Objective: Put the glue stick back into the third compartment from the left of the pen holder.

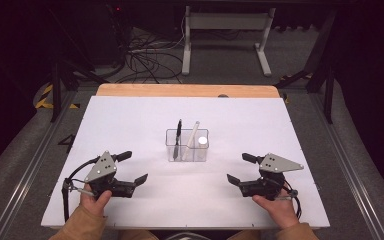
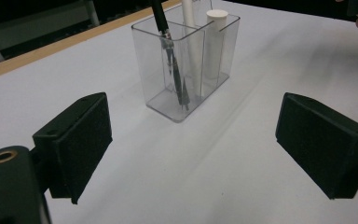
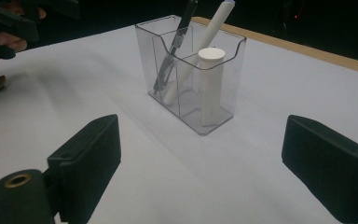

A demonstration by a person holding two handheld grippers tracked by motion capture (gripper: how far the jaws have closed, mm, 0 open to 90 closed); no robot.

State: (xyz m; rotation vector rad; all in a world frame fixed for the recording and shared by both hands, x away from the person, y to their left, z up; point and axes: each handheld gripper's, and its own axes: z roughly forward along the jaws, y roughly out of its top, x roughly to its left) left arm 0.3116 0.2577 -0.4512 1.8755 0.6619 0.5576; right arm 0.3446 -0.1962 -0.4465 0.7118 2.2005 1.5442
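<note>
A clear plastic holder (image 1: 170,148) stands at the middle of the white table. In it are a black pen (image 1: 178,131), a slanted white pen (image 1: 193,134) and a short white cylinder (image 1: 202,143). My left gripper (image 1: 134,167) rests low at the front left, open, with nothing between its jaws. My right gripper (image 1: 237,168) mirrors it at the front right, also open and empty. From the left gripper view, the holder (image 2: 154,60) with the black pen (image 2: 170,46) lies ahead of the left gripper (image 2: 193,154). The right gripper (image 3: 200,168) faces the holder (image 3: 233,60) and cylinder (image 3: 212,84).
The white table top (image 1: 130,115) has a wooden strip (image 1: 185,90) along its far edge. Beyond it are a white desk frame (image 1: 227,30) and loose cables (image 1: 145,57) on the floor. The left gripper (image 3: 9,23) shows at the top left of the right gripper view.
</note>
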